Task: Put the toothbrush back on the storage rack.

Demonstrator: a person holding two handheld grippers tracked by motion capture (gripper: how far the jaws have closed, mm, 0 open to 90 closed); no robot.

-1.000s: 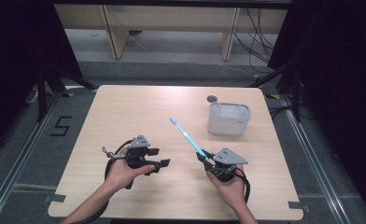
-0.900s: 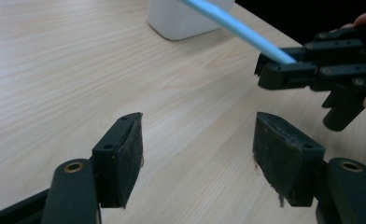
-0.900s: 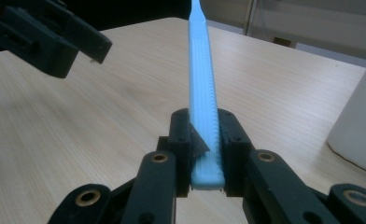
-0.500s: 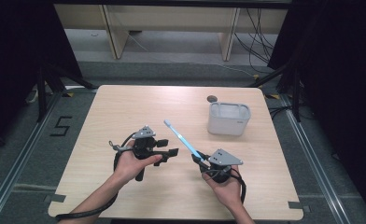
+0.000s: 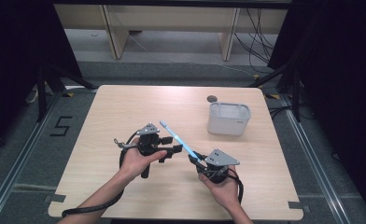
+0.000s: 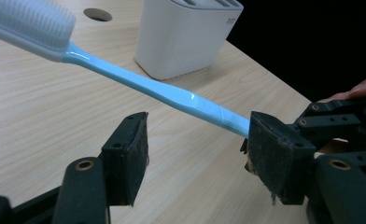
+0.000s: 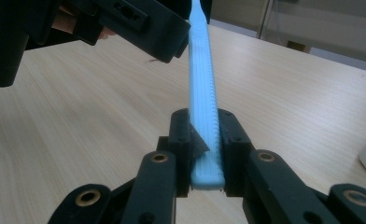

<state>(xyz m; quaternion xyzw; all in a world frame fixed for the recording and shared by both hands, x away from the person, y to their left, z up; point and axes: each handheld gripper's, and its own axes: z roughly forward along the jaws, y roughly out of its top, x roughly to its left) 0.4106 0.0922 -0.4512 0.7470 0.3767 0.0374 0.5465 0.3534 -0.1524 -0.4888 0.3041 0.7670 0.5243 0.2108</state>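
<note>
Over the wooden table (image 5: 125,112), your right gripper (image 5: 200,160) clamps the toothbrush (image 5: 179,138) handle end, held aloft. Your left gripper (image 6: 195,154) stands spread beneath the handle. Handover step, likely: close left, then release right, toward the white holder (image 5: 228,119).

Left gripper (image 5: 169,151): black body, grey three-cornered plate on top, black cable looping off behind the jaws. Jaws are black link arms with brass-ringed holes at the pivots below the pads; pads (image 6: 129,158) are black, rough, frayed at the edges.

Right gripper (image 5: 196,158): same build, grey three-cornered plate with small dark screws, black cable looped behind. Brass-ringed holes on the link arms below the jaws; small screw holes in the pad blocks (image 7: 232,135).

Forearms bare, no sleeves.
</note>
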